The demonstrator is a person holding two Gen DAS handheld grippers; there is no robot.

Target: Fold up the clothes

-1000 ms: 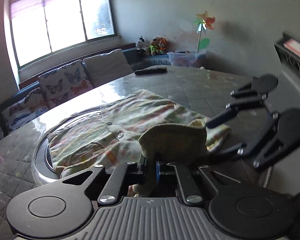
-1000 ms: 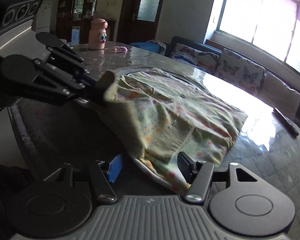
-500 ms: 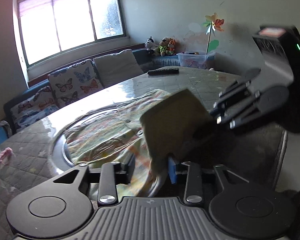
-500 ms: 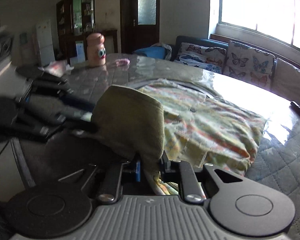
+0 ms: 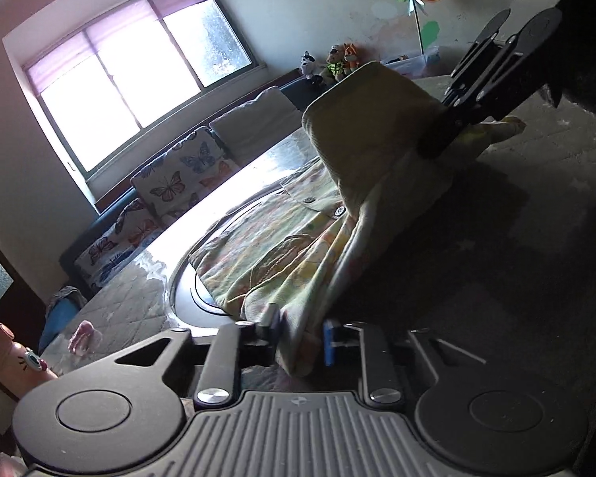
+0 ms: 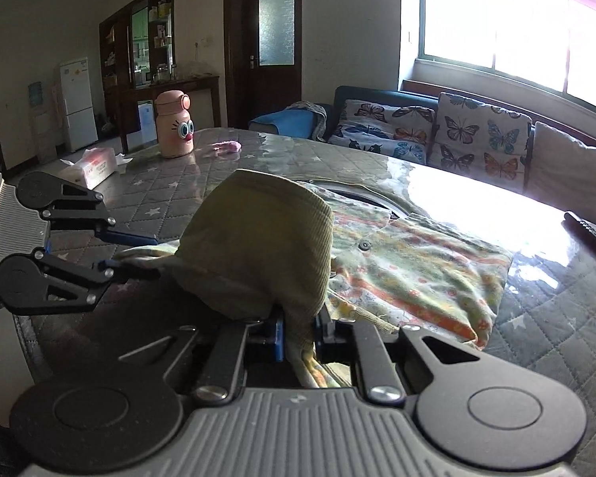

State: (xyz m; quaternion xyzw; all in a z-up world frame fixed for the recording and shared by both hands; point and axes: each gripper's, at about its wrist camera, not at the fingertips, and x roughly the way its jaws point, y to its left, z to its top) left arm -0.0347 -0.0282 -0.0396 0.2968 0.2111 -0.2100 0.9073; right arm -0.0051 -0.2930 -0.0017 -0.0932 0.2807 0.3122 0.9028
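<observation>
A pale yellow-green printed button-up top [image 6: 409,262] lies spread on the quilted table [image 6: 556,318]. Its olive ribbed hem [image 6: 258,238] is lifted and arches up between my two grippers. The right gripper [image 6: 300,336] is shut on one end of that hem. The left gripper [image 6: 155,256], over at the left, pinches the other end. In the left wrist view, the left gripper [image 5: 300,338] grips a fold of the top [image 5: 266,254], and the right gripper [image 5: 441,135] holds the hem [image 5: 369,119] high at the upper right.
The top rests partly on a round glass turntable [image 5: 182,290]. A pink bottle [image 6: 175,127], a tissue pack [image 6: 95,163] and a small pink thing [image 6: 226,146] stand at the table's far left. A remote [image 6: 590,234] lies at the right. A sofa [image 6: 457,131] with butterfly cushions runs behind.
The right gripper, open around the hem a second ago, has shut on it. Both grippers have since raised the hem off the table, the right one higher.
</observation>
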